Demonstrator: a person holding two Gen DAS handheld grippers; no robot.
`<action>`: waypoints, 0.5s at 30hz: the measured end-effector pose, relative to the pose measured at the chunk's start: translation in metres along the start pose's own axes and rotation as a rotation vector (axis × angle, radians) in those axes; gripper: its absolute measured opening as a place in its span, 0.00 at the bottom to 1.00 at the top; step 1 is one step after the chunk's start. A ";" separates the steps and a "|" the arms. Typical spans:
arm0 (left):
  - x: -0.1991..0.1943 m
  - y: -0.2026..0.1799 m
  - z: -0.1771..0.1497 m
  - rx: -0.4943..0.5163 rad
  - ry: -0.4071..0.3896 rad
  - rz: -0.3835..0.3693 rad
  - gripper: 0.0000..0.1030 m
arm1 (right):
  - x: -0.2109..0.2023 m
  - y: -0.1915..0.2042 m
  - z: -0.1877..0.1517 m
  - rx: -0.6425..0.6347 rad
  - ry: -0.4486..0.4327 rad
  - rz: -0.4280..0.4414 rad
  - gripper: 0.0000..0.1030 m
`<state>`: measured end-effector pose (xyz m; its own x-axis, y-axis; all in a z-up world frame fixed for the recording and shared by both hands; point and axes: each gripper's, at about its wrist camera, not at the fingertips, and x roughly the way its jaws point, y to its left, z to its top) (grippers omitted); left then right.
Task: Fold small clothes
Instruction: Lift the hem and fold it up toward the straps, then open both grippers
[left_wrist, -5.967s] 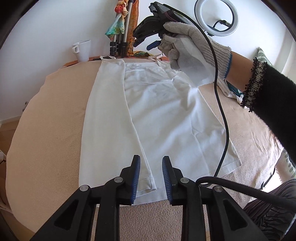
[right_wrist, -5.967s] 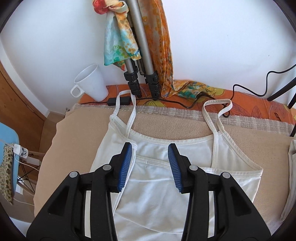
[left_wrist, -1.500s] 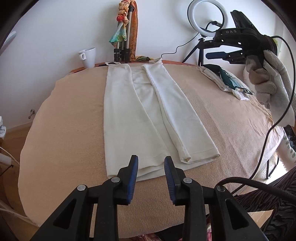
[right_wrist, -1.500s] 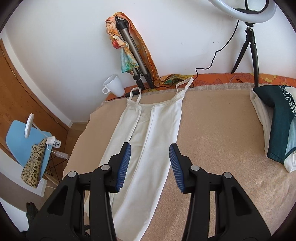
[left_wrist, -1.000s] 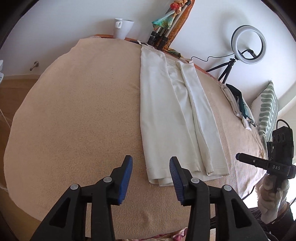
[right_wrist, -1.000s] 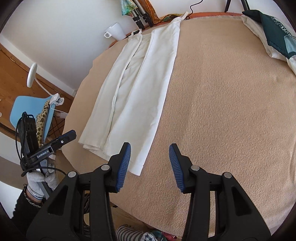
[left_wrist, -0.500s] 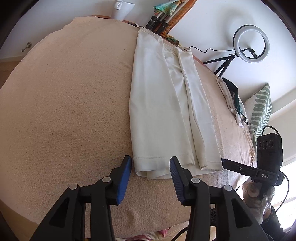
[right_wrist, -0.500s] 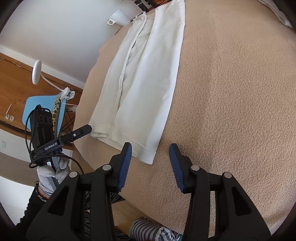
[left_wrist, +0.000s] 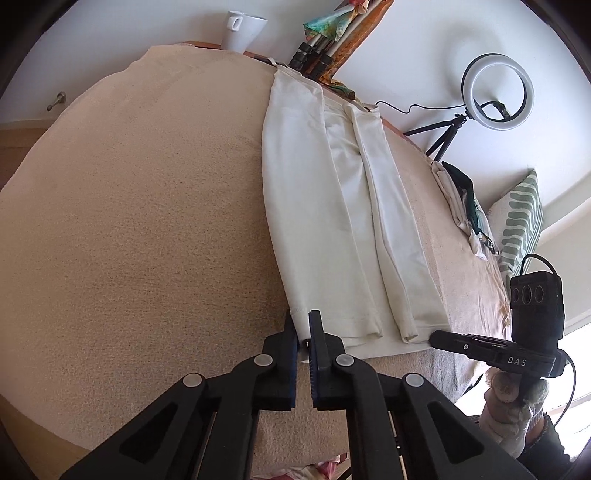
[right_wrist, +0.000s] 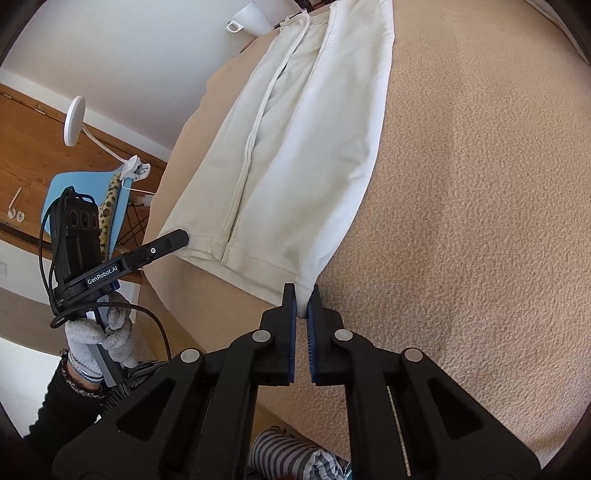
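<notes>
A white strappy top (left_wrist: 332, 221) lies lengthwise on the beige blanket (left_wrist: 129, 221), both long sides folded in toward its middle, straps at the far end. My left gripper (left_wrist: 303, 325) is shut on the near left corner of the hem. In the right wrist view the same top (right_wrist: 295, 155) runs away from me, and my right gripper (right_wrist: 302, 299) is shut on the near right hem corner, which is pulled to a small peak between the blue pads. Each gripper shows in the other's view, held by a gloved hand (right_wrist: 99, 339).
A white mug (left_wrist: 242, 29), tripod legs with a coloured scarf (left_wrist: 332, 33) and a ring light (left_wrist: 496, 96) stand at the far end. Folded clothes (left_wrist: 465, 206) and a striped pillow (left_wrist: 521, 221) lie at the right. A blue chair (right_wrist: 81, 192) stands beyond the left edge.
Both grippers came down to the hem and went from open to shut on its two near corners. Earlier, the top's right side was folded in over the middle.
</notes>
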<state>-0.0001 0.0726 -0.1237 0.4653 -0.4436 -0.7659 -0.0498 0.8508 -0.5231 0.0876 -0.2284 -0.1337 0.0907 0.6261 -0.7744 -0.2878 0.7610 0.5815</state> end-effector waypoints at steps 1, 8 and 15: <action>-0.004 0.000 -0.002 -0.008 -0.008 -0.016 0.01 | -0.005 0.000 -0.002 0.002 -0.004 0.014 0.06; 0.011 -0.006 -0.019 0.014 0.039 0.007 0.01 | -0.012 -0.001 -0.012 -0.028 0.002 -0.015 0.06; 0.004 -0.008 -0.015 -0.005 0.034 -0.024 0.01 | -0.012 -0.014 -0.012 0.040 0.013 0.044 0.05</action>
<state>-0.0111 0.0593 -0.1281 0.4358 -0.4735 -0.7654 -0.0431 0.8385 -0.5432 0.0795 -0.2484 -0.1357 0.0662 0.6574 -0.7507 -0.2534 0.7387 0.6246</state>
